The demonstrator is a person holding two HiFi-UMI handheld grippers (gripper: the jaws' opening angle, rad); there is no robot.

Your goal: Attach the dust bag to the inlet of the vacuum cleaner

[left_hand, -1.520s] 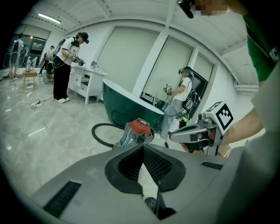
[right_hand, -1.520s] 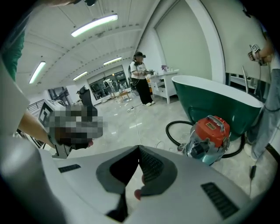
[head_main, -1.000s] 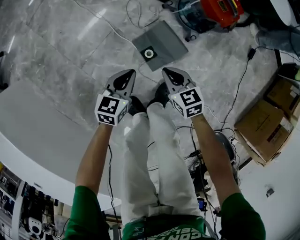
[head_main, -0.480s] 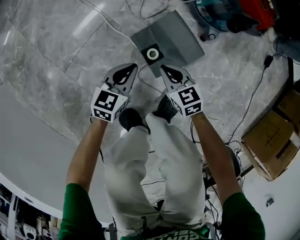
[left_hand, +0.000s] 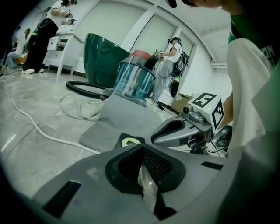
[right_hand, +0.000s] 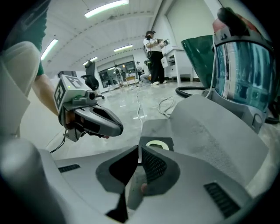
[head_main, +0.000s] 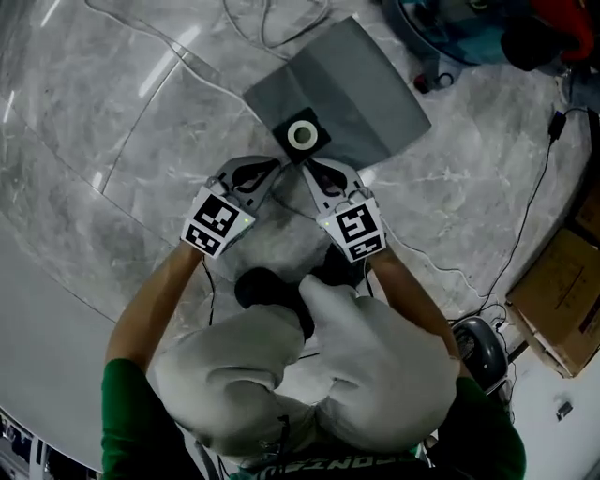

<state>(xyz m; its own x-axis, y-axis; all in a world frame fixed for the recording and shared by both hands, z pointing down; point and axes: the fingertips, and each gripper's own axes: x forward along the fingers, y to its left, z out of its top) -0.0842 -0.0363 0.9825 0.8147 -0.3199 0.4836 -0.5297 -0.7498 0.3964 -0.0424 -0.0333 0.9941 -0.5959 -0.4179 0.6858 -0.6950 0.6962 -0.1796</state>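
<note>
A flat grey dust bag (head_main: 352,84) lies on the marble floor, its black collar with a white ring (head_main: 302,134) facing me. Both grippers hover just short of that collar. My left gripper (head_main: 273,167) and right gripper (head_main: 308,169) are shut and hold nothing, tips close together. In the left gripper view the ring (left_hand: 130,141) sits just beyond my jaws, with the right gripper (left_hand: 175,130) beside it. The right gripper view shows the ring (right_hand: 154,144) and the left gripper (right_hand: 94,121). The vacuum cleaner (head_main: 469,28), a clear blue canister (right_hand: 243,70), stands behind the bag.
White cables (head_main: 202,70) loop over the floor left of the bag, and a black cable (head_main: 534,202) runs down the right. A cardboard box (head_main: 562,291) sits at the right edge. A black hose (left_hand: 85,89) curls by the canister. People stand far off.
The person has crouched down; both grippers have moved forward and down toward the bag's collar, which now sits much closer and larger in view. The jaws stay shut.
</note>
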